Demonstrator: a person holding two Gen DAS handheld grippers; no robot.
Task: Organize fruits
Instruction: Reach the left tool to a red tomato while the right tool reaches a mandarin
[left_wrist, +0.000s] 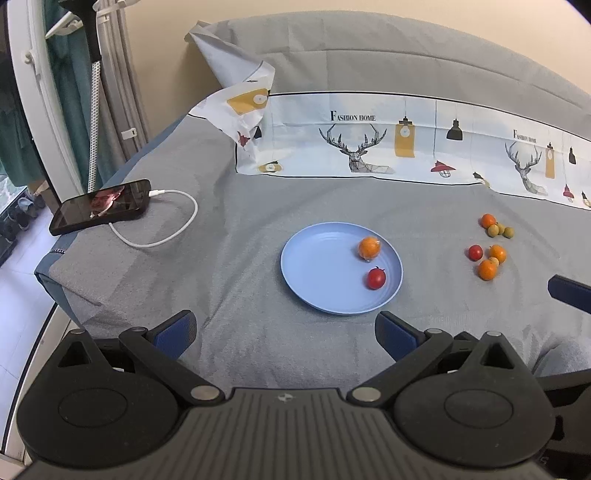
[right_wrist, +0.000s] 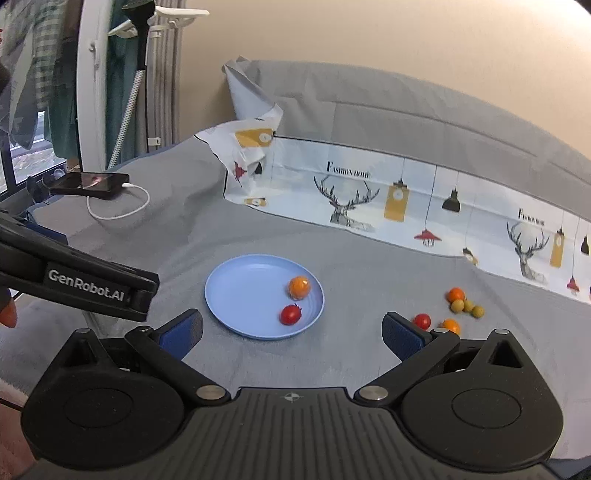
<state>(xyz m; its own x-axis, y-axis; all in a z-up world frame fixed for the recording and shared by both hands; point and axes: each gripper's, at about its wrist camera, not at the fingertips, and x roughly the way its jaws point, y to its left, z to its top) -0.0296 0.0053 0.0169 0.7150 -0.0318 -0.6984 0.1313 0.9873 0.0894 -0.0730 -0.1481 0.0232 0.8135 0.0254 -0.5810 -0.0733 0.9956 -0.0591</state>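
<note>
A light blue plate (left_wrist: 314, 266) (right_wrist: 240, 291) lies on the grey bed cover, holding one orange fruit (left_wrist: 369, 247) (right_wrist: 299, 287) and one red tomato (left_wrist: 376, 278) (right_wrist: 290, 314). To its right lies a loose cluster: orange fruits (left_wrist: 487, 269) (right_wrist: 456, 294), a red tomato (left_wrist: 475, 252) (right_wrist: 422, 320) and small green-yellow fruits (left_wrist: 501, 230) (right_wrist: 468, 306). My left gripper (left_wrist: 286, 328) hovers open just short of the plate, empty. My right gripper (right_wrist: 291, 330) is open and empty too, its right finger near the loose tomato.
A phone (left_wrist: 99, 211) (right_wrist: 88, 183) on a white charging cable (left_wrist: 166, 236) lies at the bed's left edge. A printed cloth with deer (left_wrist: 369, 144) (right_wrist: 351, 199) runs along the back, below grey pillows. The left gripper's body (right_wrist: 74, 284) shows at the right wrist view's left.
</note>
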